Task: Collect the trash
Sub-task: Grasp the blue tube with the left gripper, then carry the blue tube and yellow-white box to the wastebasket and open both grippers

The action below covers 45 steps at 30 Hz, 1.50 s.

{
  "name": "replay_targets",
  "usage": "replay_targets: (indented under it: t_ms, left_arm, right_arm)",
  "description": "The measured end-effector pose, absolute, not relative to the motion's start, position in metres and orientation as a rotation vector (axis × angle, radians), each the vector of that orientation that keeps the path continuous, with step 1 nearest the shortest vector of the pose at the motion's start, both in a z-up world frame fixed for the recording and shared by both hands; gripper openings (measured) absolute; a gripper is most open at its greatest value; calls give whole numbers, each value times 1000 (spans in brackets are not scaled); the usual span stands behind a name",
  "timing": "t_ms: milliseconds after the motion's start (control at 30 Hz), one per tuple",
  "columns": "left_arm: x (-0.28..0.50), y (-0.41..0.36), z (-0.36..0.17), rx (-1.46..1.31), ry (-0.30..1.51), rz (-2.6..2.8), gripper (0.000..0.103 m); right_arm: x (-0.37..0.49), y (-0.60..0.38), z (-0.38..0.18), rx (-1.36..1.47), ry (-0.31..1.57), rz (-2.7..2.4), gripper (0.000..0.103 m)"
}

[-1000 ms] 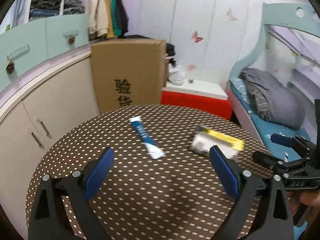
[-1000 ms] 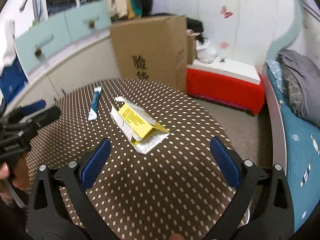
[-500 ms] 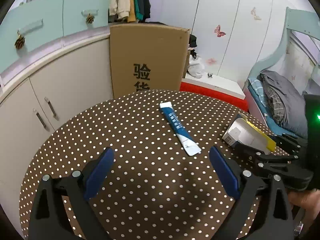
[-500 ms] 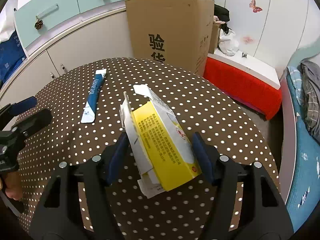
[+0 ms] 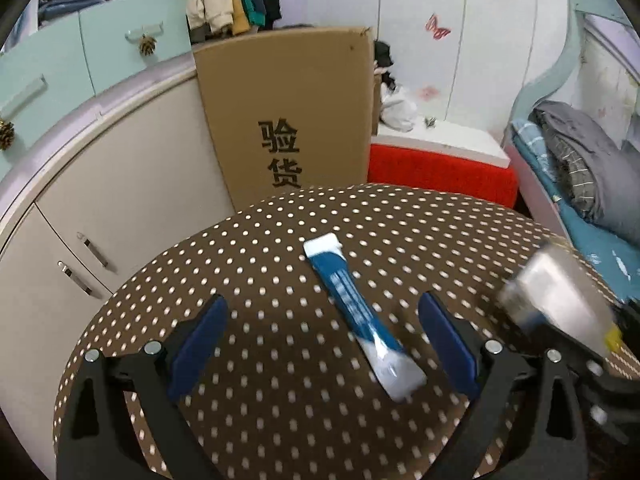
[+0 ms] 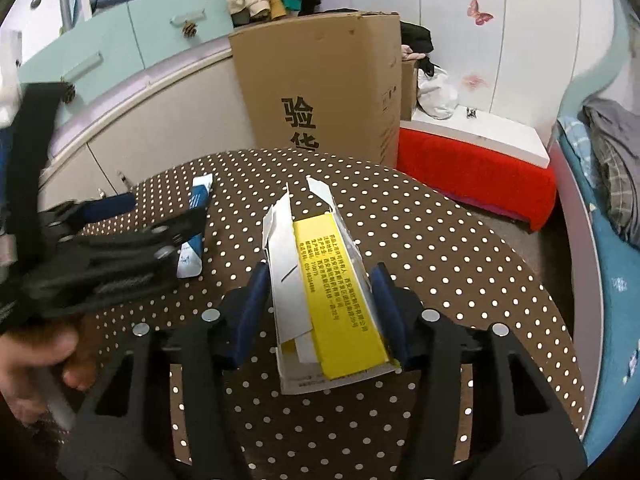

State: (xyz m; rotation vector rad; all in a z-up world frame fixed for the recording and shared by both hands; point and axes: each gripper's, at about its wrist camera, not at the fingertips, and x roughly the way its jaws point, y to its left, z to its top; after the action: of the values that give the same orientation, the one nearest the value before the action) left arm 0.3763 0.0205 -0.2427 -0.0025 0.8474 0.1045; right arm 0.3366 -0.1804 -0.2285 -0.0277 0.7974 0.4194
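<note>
A round table (image 5: 280, 420) covered in brown cloth with white dots fills the lower part of both wrist views. The right gripper (image 6: 322, 312) has a torn-open yellow and white carton (image 6: 328, 300) between its blue pads (image 6: 250, 312); the pads sit against the carton's two long sides and the jaws are closing on it. The carton's opened flaps point away from the camera, toward the far rim of the table. In the left wrist view the same carton shows only as a blurred shape at the right rim of the table.

The left gripper (image 5: 324, 344) stands wide, its jaws closing slightly, with nothing gripped. A flat blue and white sachet (image 5: 356, 316) lies on the cloth between and beyond its pads, running diagonally, its white near end closer to the right pad (image 5: 448, 352). The pads do not touch it. In the right wrist view the left gripper (image 6: 116, 236) reaches in from the left, held by a hand (image 6: 36, 364), and covers the middle of the sachet.

The cloth around the sachet is bare on all sides, and the table's far edge curves well beyond it. Past that edge stand a tall cardboard box (image 5: 288, 120) with black characters, a curved cabinet (image 5: 120, 184) to the left, and a red box with a white top (image 5: 440, 164) to the right. A bed (image 5: 580, 184) with folded bedding runs along the right side, close to the table's rim.
</note>
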Motion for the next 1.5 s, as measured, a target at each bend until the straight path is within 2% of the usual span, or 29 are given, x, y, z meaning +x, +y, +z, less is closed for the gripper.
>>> replay_targets:
  t_ms: [33,67,133,200,267,300,333,600,867,1267,1500]
  left_arm:
    - [381,23,-246,-8,867,100,79]
    - [387,25,-250,-28,896,85,74]
    - [390,30,-250,-61,893,61,62]
    - [392,30,-251,-67,890,37,55]
    - [391,26,-252,-47,886,-2,31]
    - [391,24,-252,-40,887,-32,15]
    - [390,23,-252,-44,886,-57,11]
    - [351,11,-234,-101,839,-155,9]
    - [270,-20,-186,-138,710,-266,10]
    - [183,-113,-144,-135,590,-479,10]
    - [161,-173,-144,-91,593,-581,10]
  right_arm:
    - [338,-183,-228,-15,800,419,52]
    - [338,-185,-228,-10,800,417,52]
    - [338,-187,-228,-3,797,414,52]
    - [339,-189,-228,2,797,410,52]
    - [339,-190,-229,8,800,412,52]
    - [339,-191,-229,11,799,413,52]
    - [339,-191,-229,14,796,413,52]
    - [328,-218,-213,80,726,419,51]
    - [255,-277,-165,187,619,400,51]
    - [171,-384,-125,338,493,271,52]
    - [141,-464,-137,441,479,130,52]
